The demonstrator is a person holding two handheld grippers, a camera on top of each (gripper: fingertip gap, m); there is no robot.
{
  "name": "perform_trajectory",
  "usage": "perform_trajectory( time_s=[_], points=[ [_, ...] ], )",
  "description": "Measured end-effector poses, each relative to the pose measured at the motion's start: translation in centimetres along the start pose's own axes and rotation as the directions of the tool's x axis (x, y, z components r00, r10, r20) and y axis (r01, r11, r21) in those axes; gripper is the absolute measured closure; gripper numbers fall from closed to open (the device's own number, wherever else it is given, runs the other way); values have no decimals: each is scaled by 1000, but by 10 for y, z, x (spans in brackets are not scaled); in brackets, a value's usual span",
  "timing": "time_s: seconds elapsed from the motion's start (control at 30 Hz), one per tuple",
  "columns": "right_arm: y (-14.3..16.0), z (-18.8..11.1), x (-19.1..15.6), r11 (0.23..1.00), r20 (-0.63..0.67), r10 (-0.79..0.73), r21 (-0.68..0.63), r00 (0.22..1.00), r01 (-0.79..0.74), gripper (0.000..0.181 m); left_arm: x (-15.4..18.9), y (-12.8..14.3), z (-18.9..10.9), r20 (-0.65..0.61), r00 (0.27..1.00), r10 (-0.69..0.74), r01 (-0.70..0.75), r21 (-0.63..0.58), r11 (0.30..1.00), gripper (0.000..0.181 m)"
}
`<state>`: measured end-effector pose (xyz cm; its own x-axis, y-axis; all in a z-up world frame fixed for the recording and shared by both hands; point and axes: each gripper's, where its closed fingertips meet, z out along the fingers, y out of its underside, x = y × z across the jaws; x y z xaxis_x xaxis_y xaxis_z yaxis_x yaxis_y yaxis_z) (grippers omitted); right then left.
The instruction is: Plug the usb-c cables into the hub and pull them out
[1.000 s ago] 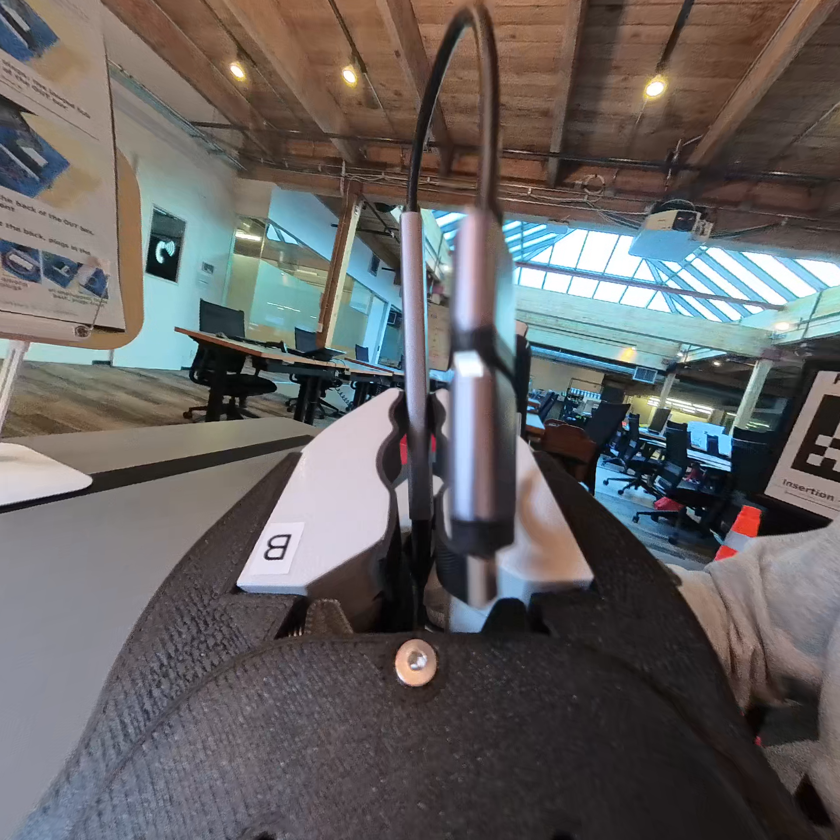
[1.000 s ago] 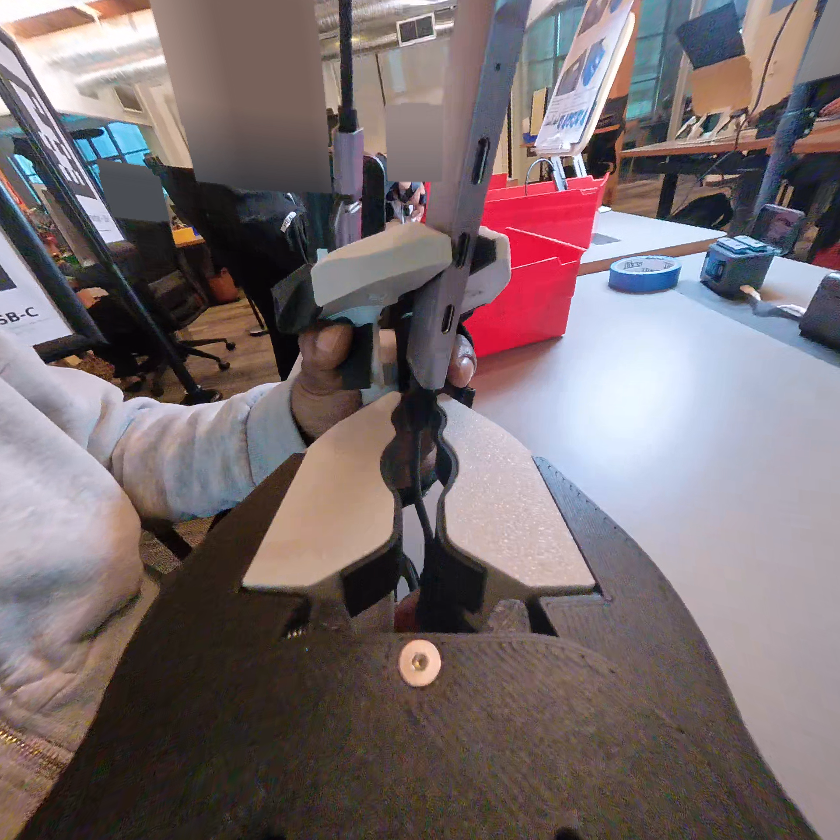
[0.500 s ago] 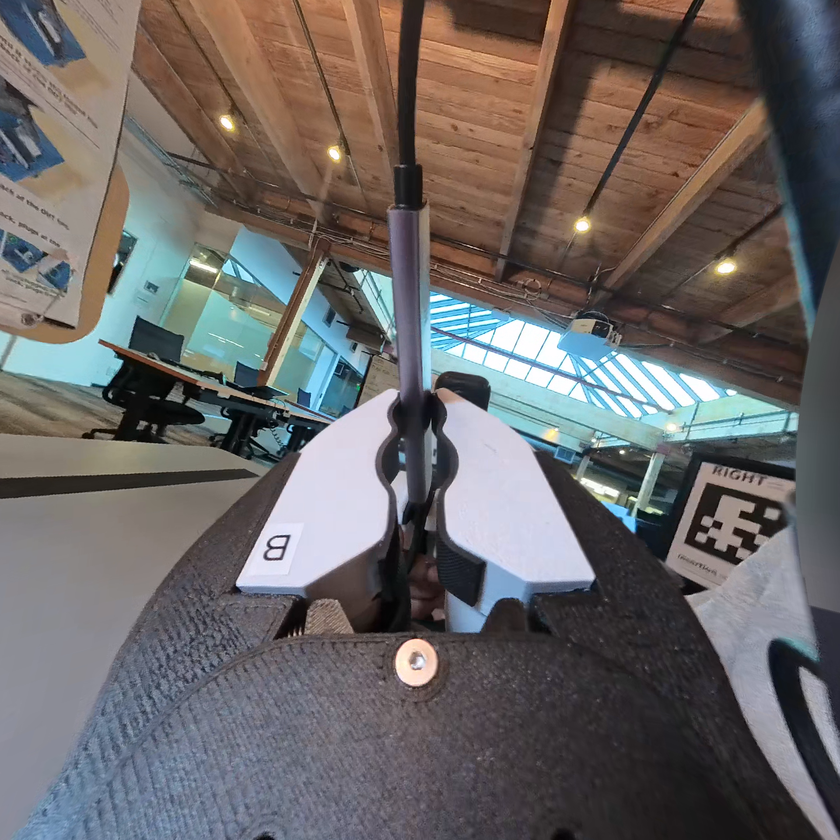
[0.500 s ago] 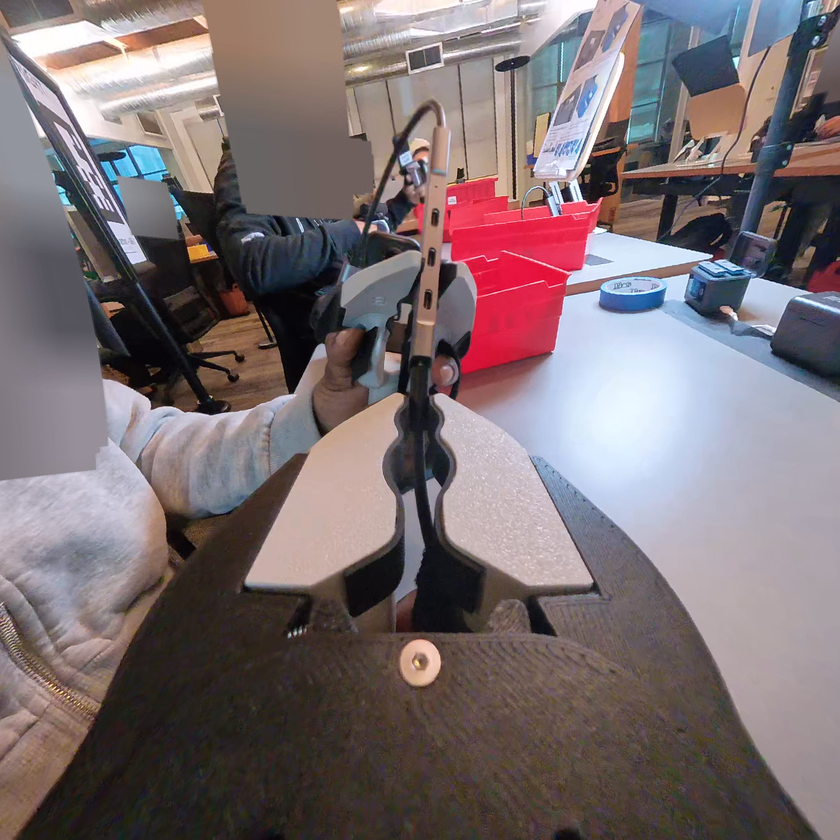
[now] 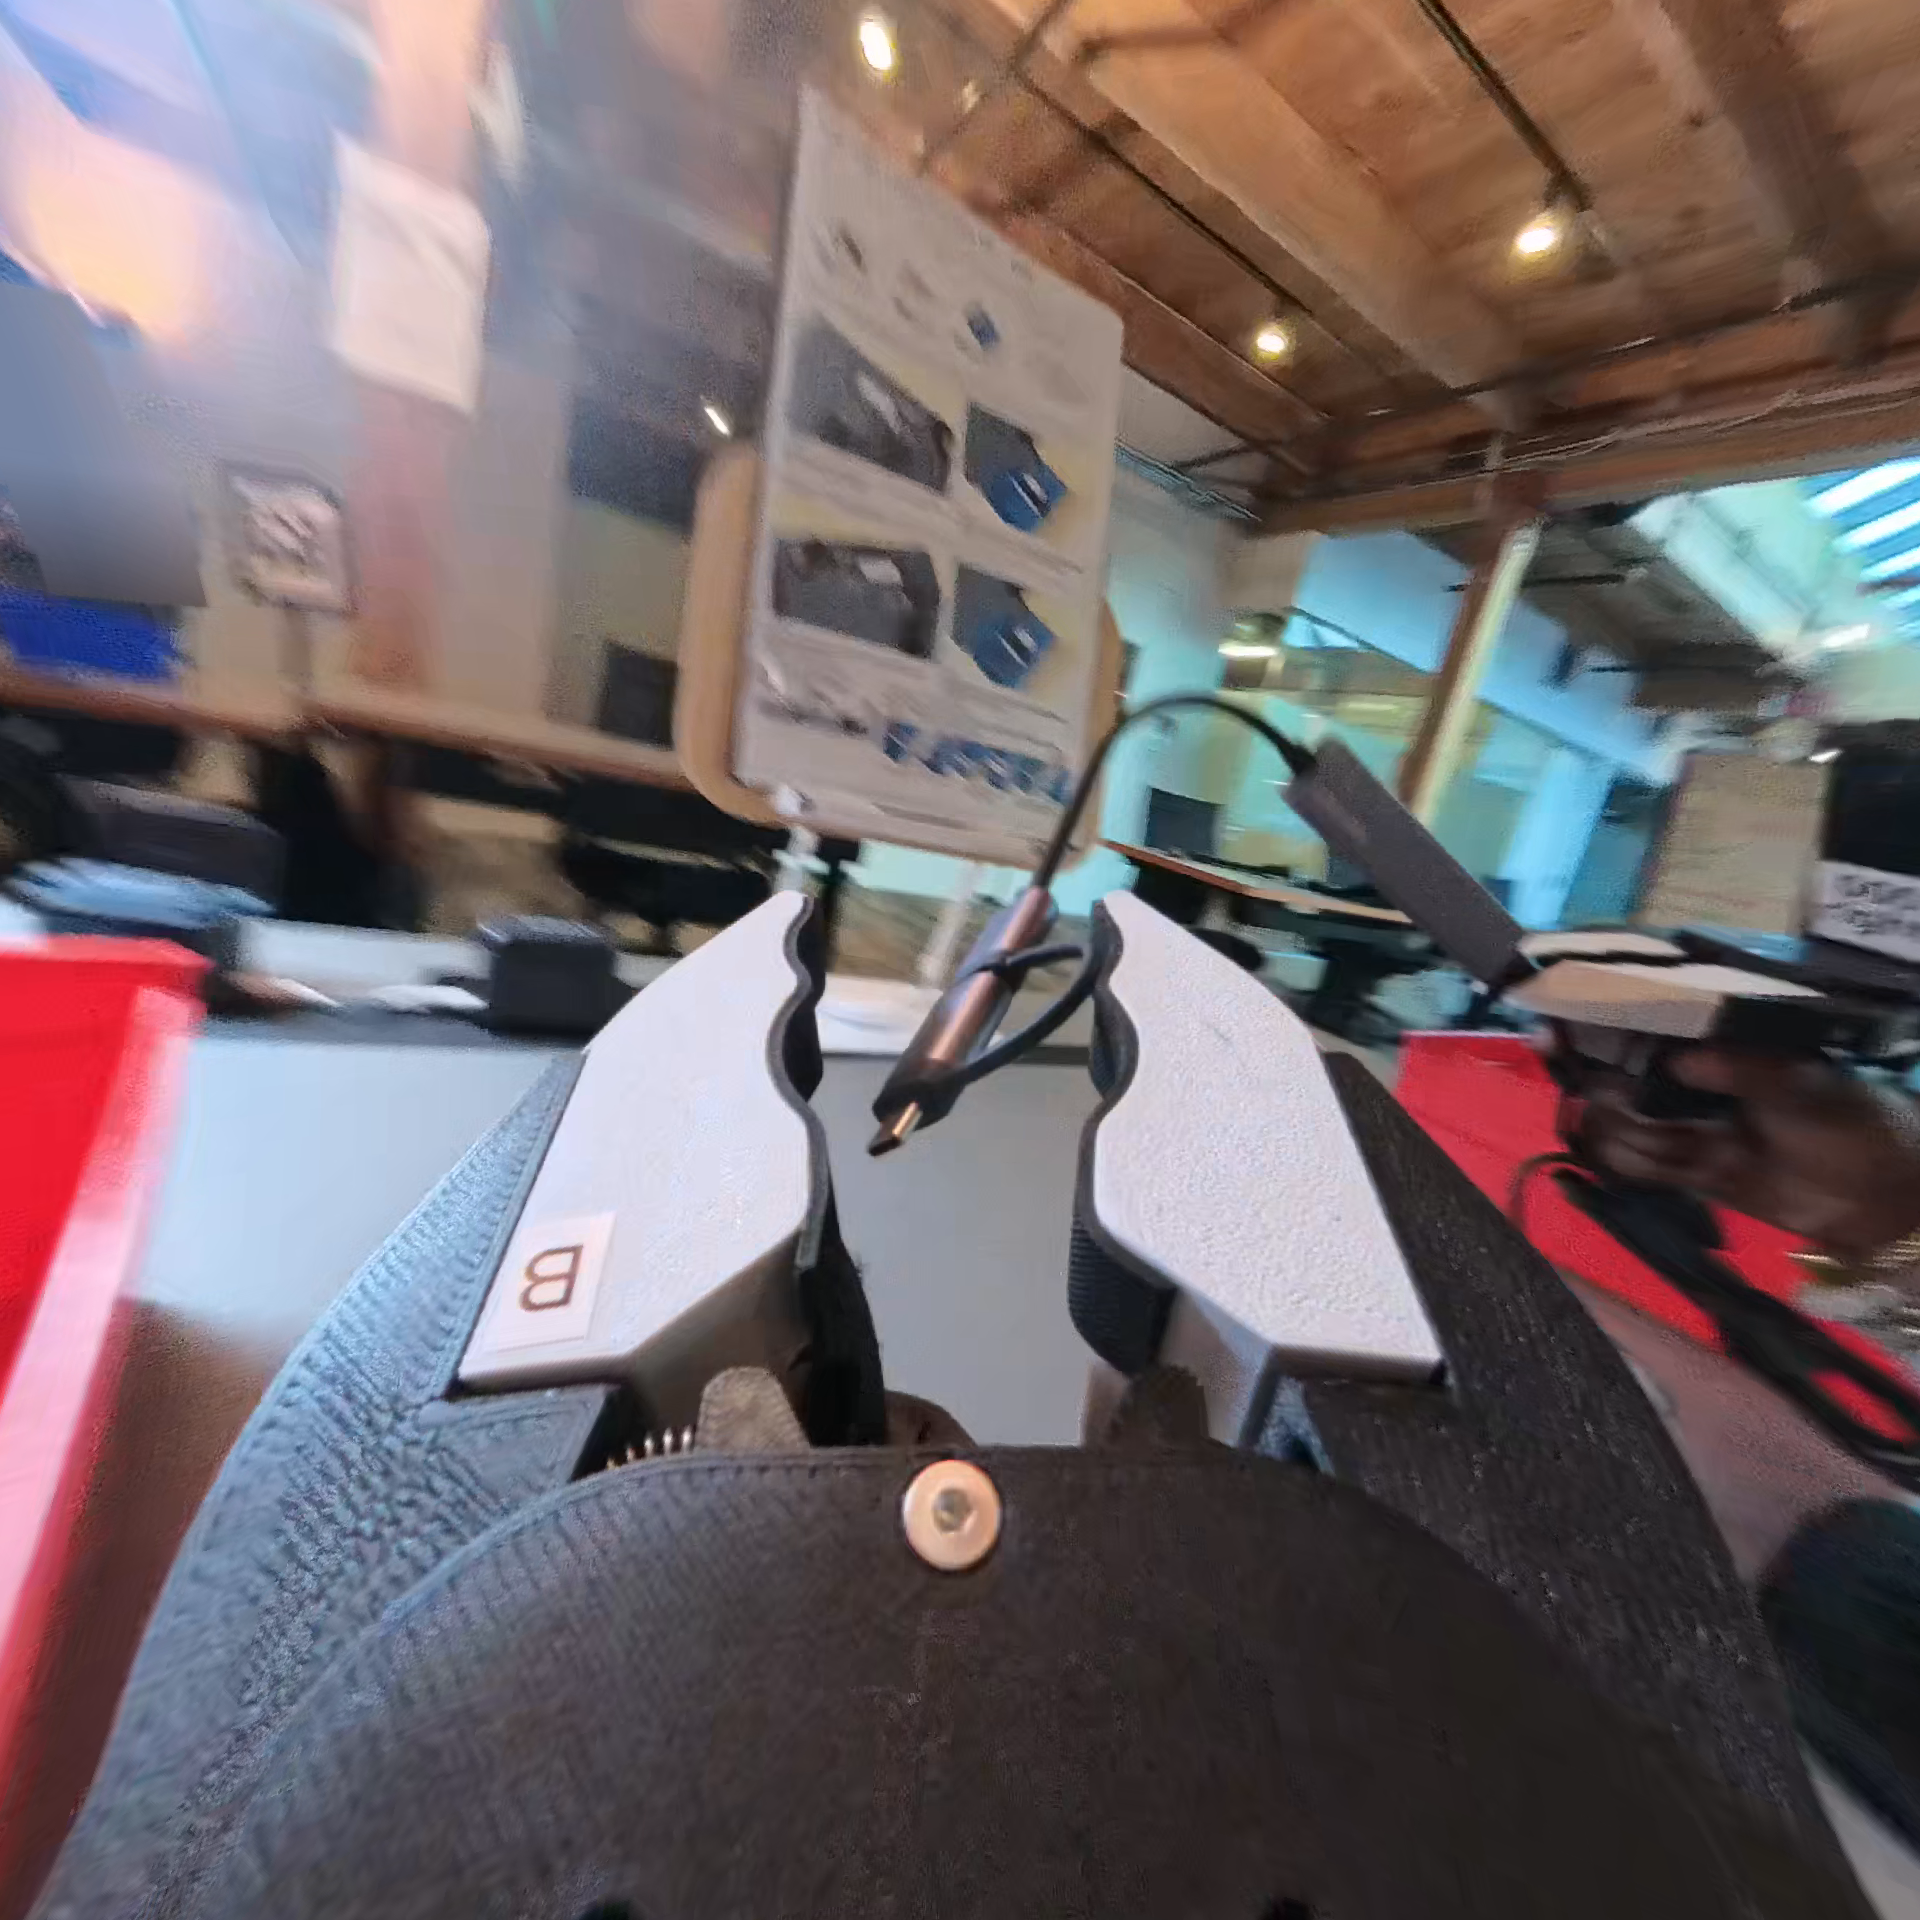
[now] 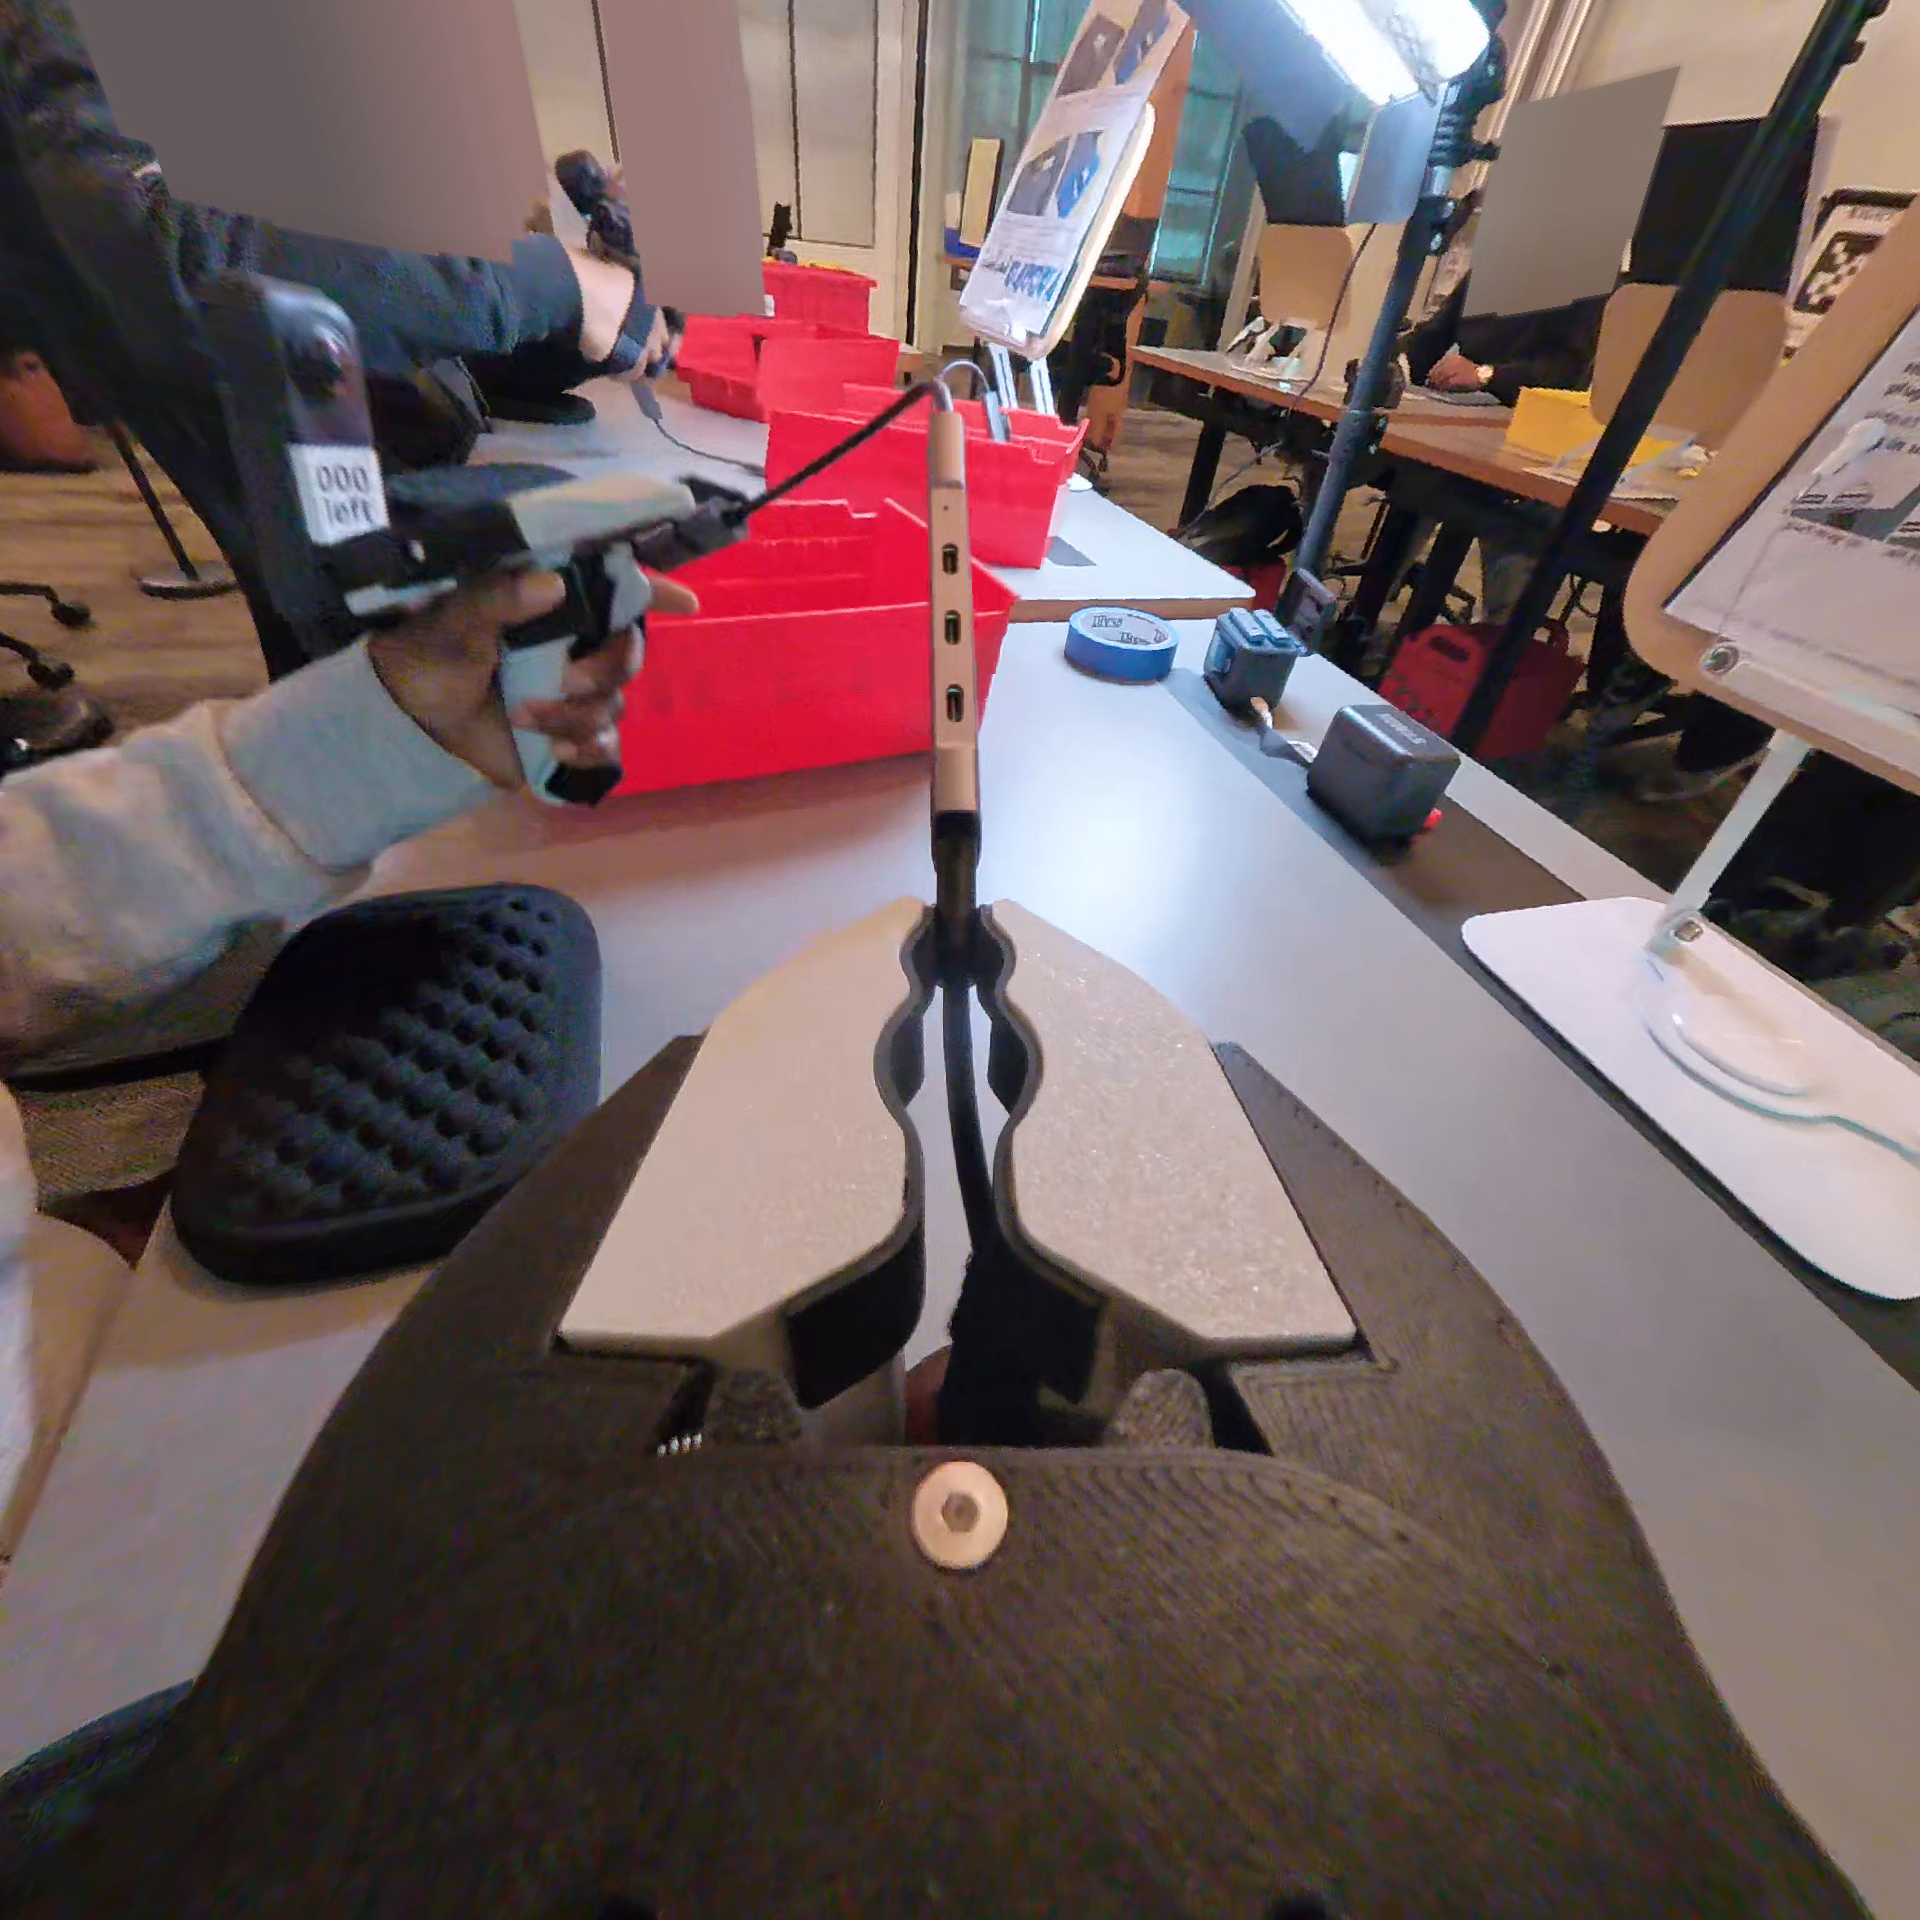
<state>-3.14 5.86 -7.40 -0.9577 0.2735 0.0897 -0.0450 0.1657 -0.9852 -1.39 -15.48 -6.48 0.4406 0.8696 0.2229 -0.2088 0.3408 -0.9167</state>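
Note:
The slim grey hub stands upright over the grey table, with three ports on its side. My right gripper is shut on the black cable at the hub's lower end. A second thin cable runs from the hub's top towards my left gripper. In the left wrist view my left gripper is open, and the grey USB-C plug hangs loose between its fingers, touching neither as far as I can tell. The hub and right gripper show at the right there.
Red bins stand behind the hub, and one is close on my left. A blue tape roll, two small dark boxes and a white stand base lie to the right. A black padded armrest is at the left.
My left gripper was shut on the hub; it has opened, let go and swung away to the left. My right gripper stays shut on the cable and has lowered the hub towards the table.

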Motion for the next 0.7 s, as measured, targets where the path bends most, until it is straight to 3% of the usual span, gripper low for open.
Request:
perform_trajectory(
  time_s=[0.07,0.2,0.23,0.3,0.37,0.4,0.47,0.5,0.57,0.63,0.7],
  points=[
    [8,4,-3,999,-3,-23,-24,1000,23,175,-2,-26,-10,16,985,173,-173,-1,985,132],
    [26,12,-4,987,-17,-90,-135,996,87,175,36,-55,-1,-176,865,470,-497,-160,853,130],
    [33,14,-3,976,-36,-133,-179,990,125,175,46,-70,2,-194,828,526,-553,-131,823,130],
    [42,18,-6,948,-41,-224,-240,974,207,175,82,-85,8,-349,770,535,-590,-69,804,134],
    [44,22,-15,926,-8,-291,-253,957,279,175,115,-62,12,-574,697,430,-612,-163,774,133],
    [43,24,-21,918,14,-315,-247,949,309,175,124,-41,12,-666,646,373,-655,-232,719,133],
    [43,28,-31,904,47,-359,-231,932,359,175,125,9,12,-777,537,328,-786,-318,530,132],
    [43,31,-36,898,56,-376,-223,925,379,175,123,30,11,-814,481,326,-841,-324,433,131],
    [44,35,-44,882,69,-415,-215,907,420,174,125,64,8,-867,399,299,-900,-309,307,130],
    [45,38,-50,863,79,-456,-206,886,462,174,128,88,2,-899,356,255,-925,-301,232,128],
    [46,40,-57,850,101,-481,-189,871,491,175,121,104,9,-895,327,303,-943,-288,166,129]
  ],
)
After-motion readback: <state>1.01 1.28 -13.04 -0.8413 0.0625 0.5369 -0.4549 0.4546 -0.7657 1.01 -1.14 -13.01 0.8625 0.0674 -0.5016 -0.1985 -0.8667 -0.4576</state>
